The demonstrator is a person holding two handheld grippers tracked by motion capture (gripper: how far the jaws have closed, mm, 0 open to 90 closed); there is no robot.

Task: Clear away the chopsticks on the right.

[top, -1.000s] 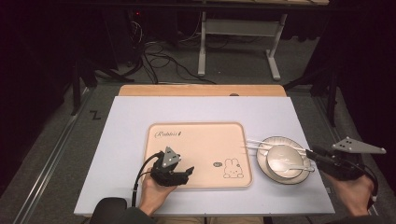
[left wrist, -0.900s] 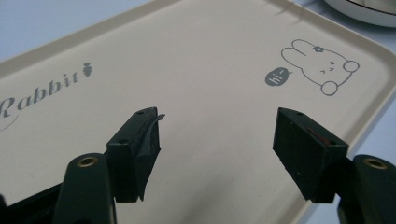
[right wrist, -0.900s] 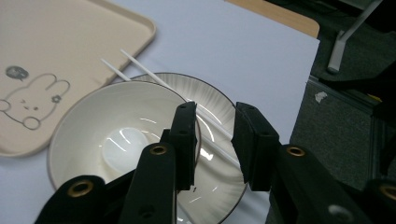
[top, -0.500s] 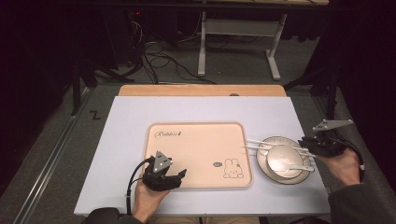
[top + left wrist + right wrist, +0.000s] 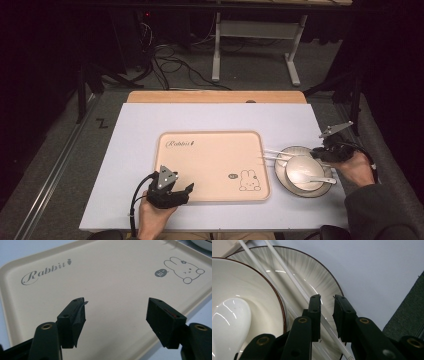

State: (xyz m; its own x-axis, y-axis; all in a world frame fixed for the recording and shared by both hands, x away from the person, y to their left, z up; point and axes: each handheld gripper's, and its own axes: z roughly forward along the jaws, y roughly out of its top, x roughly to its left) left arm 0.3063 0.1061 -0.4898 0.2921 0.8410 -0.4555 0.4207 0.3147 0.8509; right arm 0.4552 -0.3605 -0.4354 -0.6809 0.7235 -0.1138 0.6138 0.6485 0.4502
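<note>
Over the plate (image 5: 319, 272), our narrowed right gripper (image 5: 327, 298), jaws just closing, should straddle one chopstick (image 5: 287, 272) squarely; left gripper (image 5: 115, 305) idles released.

"Rabbit" in grey script, with a small carrot after the word, on the beige tray (image 5: 120, 290), toward one corner. "hi~" inside a grey speech bubble (image 5: 160, 273) beside a drawn rabbit (image 5: 183, 268) at the opposite corner of the same tray. A "Z" mark (image 5: 102, 123) on the floor left of the table.
</note>
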